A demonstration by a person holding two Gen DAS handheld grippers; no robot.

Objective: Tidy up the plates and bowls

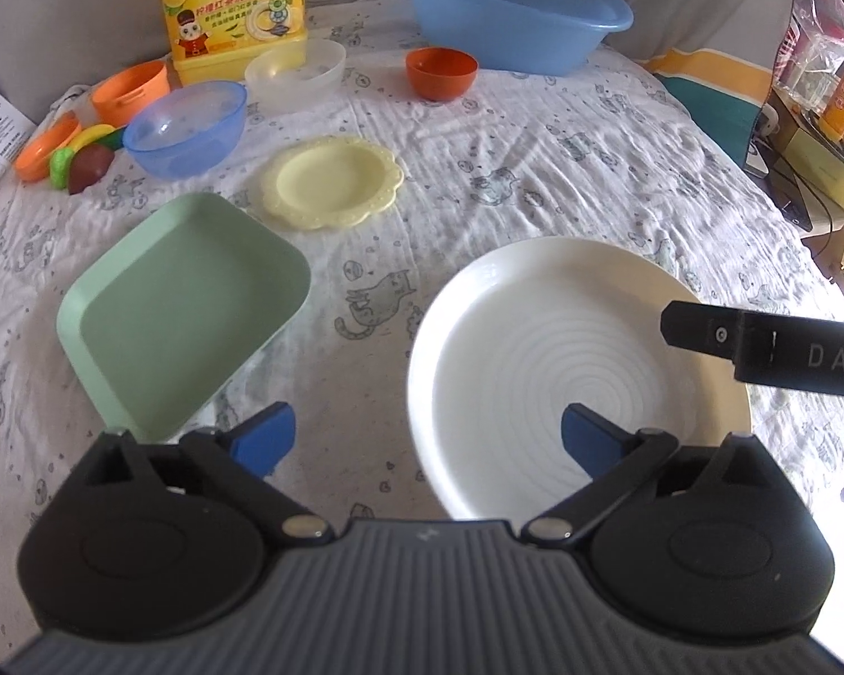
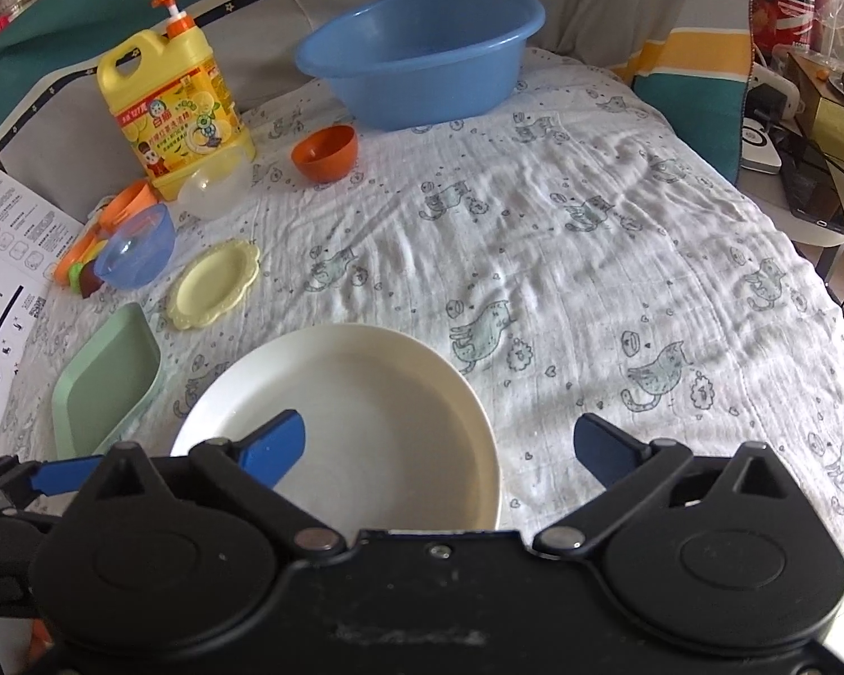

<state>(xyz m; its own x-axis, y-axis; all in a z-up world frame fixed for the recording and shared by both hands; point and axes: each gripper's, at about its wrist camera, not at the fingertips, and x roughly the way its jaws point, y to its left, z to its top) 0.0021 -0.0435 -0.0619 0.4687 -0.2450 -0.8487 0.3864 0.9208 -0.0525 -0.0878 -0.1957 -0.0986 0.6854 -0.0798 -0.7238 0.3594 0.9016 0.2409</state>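
A white round plate lies flat on the cat-print cloth, nearest to me. To its left lie a green square plate and a yellow scalloped plate. Further back stand a blue see-through bowl, a clear bowl and an orange-red bowl. My left gripper is open astride the white plate's left rim. My right gripper is open astride its right rim. Neither holds anything.
A large blue basin stands at the back, with a yellow detergent bottle to its left. Orange cups and toy fruit crowd the far left by a printed sheet. Boxes and cables lie off the right edge.
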